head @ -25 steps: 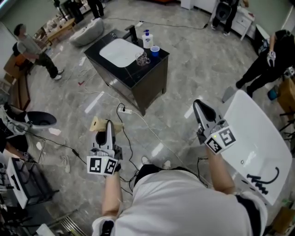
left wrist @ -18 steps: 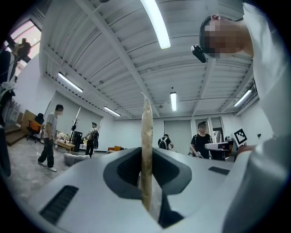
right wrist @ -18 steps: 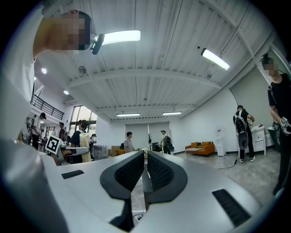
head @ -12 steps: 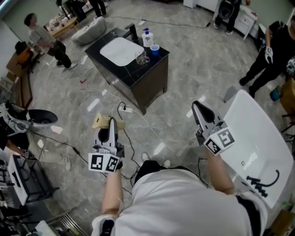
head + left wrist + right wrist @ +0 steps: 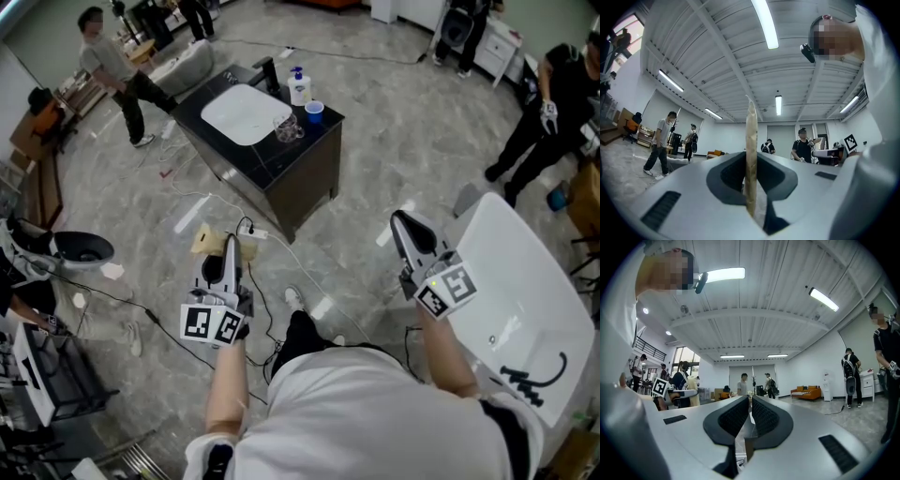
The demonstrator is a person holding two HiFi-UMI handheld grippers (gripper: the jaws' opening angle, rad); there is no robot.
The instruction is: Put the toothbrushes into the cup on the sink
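Black stone tops the bench [image 5: 239,150] that carries the sink [image 5: 246,108]. In the head view it stands well ahead of me across bare floor. The cup [image 5: 314,106], blue, stands just right of the sink. A glass mug [image 5: 288,122] sits between the cup and the sink, and a bottle [image 5: 300,82] stands just behind the cup. My left tongs [image 5: 229,246] hang over the floor well short of the sink, with a tan strip [image 5: 206,242] at their tip. My right tongs [image 5: 403,220] are also far from the sink, off to its right, beside a white tub [image 5: 525,281].

In the left gripper view, the left tongs [image 5: 751,161] are clamped on the strip [image 5: 751,131]. It stands upright and edge-on between the pads. I take it for a toothbrush, perhaps in its pack, but I cannot tell for sure.

In the right gripper view, the right tongs [image 5: 751,411] are closed, pads almost touching, with nothing between them.

The step in hand, as I judge it, is carrying the strip to the sink. To do it well I should keep the clamp firm and the strip upright, then stop close over the cup. There I should lower the strip end-first before I let go. The mug stands so near the cup that a loose aim could knock it.
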